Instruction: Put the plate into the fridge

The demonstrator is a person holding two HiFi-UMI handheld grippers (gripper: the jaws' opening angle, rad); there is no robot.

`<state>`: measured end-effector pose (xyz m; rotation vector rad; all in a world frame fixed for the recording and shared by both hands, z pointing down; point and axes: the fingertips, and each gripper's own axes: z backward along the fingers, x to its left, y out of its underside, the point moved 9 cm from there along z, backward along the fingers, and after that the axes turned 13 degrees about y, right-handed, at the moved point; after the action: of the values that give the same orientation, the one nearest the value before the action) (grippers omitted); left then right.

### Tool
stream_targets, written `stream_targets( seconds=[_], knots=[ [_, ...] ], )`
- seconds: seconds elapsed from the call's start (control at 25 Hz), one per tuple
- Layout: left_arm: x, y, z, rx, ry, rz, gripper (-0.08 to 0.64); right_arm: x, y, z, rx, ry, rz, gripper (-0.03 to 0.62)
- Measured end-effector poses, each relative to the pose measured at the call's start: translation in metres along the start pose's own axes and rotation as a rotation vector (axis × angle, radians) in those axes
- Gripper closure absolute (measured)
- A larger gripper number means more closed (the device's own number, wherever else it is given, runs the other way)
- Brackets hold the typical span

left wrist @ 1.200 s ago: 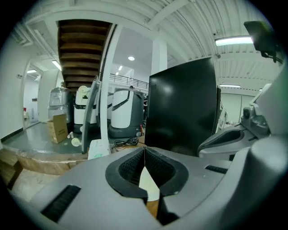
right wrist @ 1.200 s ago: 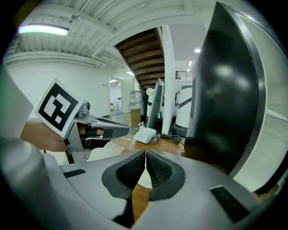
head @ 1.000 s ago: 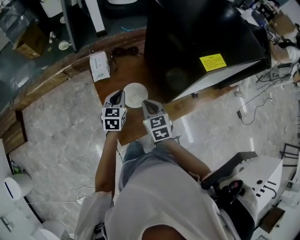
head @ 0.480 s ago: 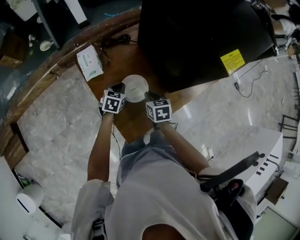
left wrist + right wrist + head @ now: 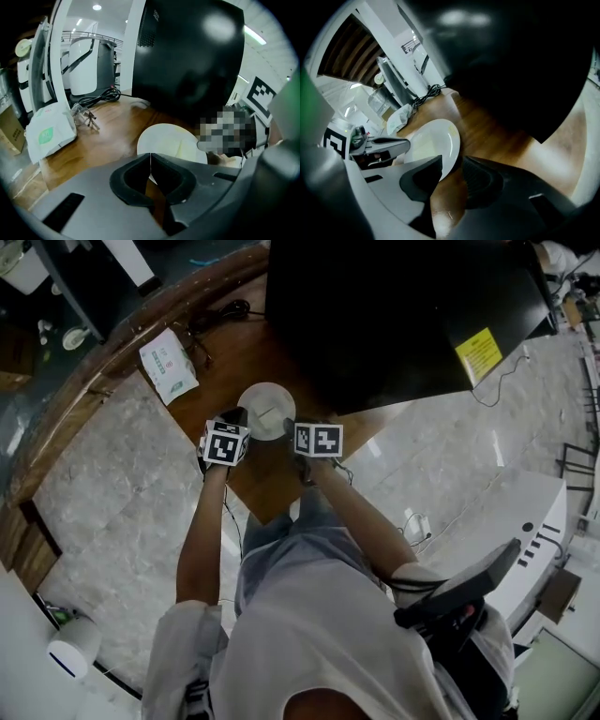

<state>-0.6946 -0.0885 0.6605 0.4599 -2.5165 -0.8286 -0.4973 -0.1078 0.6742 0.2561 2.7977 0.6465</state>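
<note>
White plate (image 5: 267, 411) is being left flat on wooden table (image 5: 234, 362), just ahead of both grippers; its rim is being straddled by right gripper (image 5: 450, 166), jaws just opened wide, not pressing; left gripper (image 5: 150, 157) is being kept closed, empty, beside plate

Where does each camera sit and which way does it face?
Head view: on the person's head, facing steeply down at the brown wooden counter, round white plate and black fridge; arms, torso, left gripper and right gripper show.
Left gripper view: on the left gripper, looking along its shut jaws at the plate.
Right gripper view: on the right gripper; its jaws have just been opening, plate rim between them.
Shared: all see the plate.
</note>
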Motion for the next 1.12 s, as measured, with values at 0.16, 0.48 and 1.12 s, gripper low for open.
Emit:
stream_targets(
  seconds=[0.16,0.48,1.12],
  knots=[
    [0.001,0.006,-0.001,-0.019,0.01,0.008,0.54,-0.003,0.002,-0.003,-0.001,-0.014,-0.069,0.457],
    [0.007,0.013,0.0,-0.075,0.045,0.027,0.541,-0.006,0.005,-0.012,0.063,-0.279,-0.301,0.468],
    [0.004,0.019,-0.001,-0.082,-0.018,0.005,0.54,0.005,0.012,-0.003,0.011,-0.414,-0.376,0.56]
  ],
)
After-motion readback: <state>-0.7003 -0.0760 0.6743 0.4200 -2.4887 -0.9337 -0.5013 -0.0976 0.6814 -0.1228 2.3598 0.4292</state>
